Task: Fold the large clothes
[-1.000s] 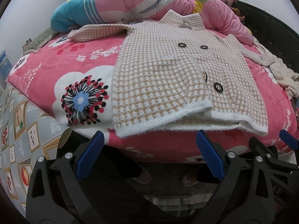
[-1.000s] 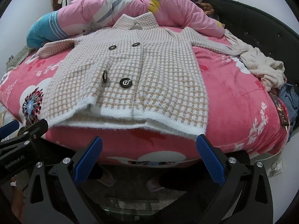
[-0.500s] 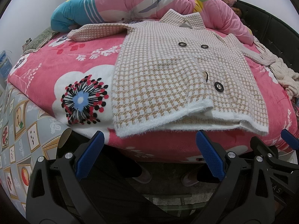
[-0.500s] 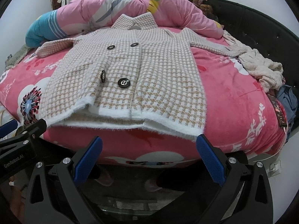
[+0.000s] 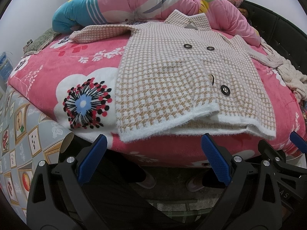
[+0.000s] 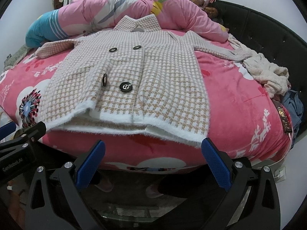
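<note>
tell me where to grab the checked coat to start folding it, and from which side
Probably the checked coat by its fluffy white hem, coming in level from the foot of the bed. The hem lies at the mattress edge facing both open grippers, left and right, and its front panel lifts slightly off the back layer, leaving a gap for a finger.

Both wrist views sit low at the foot of the bed (image 5: 57,65), just off its near edge, facing forward along their own tongs toward the rolled quilt (image 5: 134,2) at the far end. The left view stands further left and takes in the patterned cloth (image 5: 15,134) hanging there; the right view reaches the black headboard (image 6: 268,30). The 2 views share the checked coat (image 5: 172,80) (image 6: 134,72) spread across the bed.
</note>
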### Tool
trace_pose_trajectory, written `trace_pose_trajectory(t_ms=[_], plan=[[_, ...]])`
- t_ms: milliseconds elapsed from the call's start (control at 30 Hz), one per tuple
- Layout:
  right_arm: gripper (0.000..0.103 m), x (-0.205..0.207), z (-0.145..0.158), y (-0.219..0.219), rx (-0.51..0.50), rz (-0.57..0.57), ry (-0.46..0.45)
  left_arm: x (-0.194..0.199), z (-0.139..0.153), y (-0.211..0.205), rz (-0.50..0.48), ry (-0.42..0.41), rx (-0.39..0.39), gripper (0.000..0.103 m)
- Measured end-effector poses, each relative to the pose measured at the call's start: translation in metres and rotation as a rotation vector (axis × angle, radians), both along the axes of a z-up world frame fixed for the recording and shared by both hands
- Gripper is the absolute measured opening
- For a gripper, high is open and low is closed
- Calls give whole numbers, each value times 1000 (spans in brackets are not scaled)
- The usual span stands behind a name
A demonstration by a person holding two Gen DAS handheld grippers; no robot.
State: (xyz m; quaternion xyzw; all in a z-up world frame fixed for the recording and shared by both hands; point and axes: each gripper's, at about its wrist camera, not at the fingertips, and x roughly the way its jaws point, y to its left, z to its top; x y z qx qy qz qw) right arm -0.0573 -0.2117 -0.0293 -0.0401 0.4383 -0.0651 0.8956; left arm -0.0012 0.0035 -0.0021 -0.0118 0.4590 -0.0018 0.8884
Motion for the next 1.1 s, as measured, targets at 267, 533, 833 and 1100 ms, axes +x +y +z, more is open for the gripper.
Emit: trace_pose_trajectory(t_ms=[267, 533, 833, 1100], plan=[[98, 7, -5, -5, 8, -8, 14, 9, -3, 1, -4, 11, 9, 95], [98, 35, 2, -27, 11, -38, -40, 44, -6, 5, -12, -7, 73, 95], [98, 85, 0, -50, 44, -62, -38, 105, -4, 3, -3, -22, 154, 95], [98, 117, -13, -51, 41, -31, 5, 141, -22, 1, 19, 28, 164, 95]])
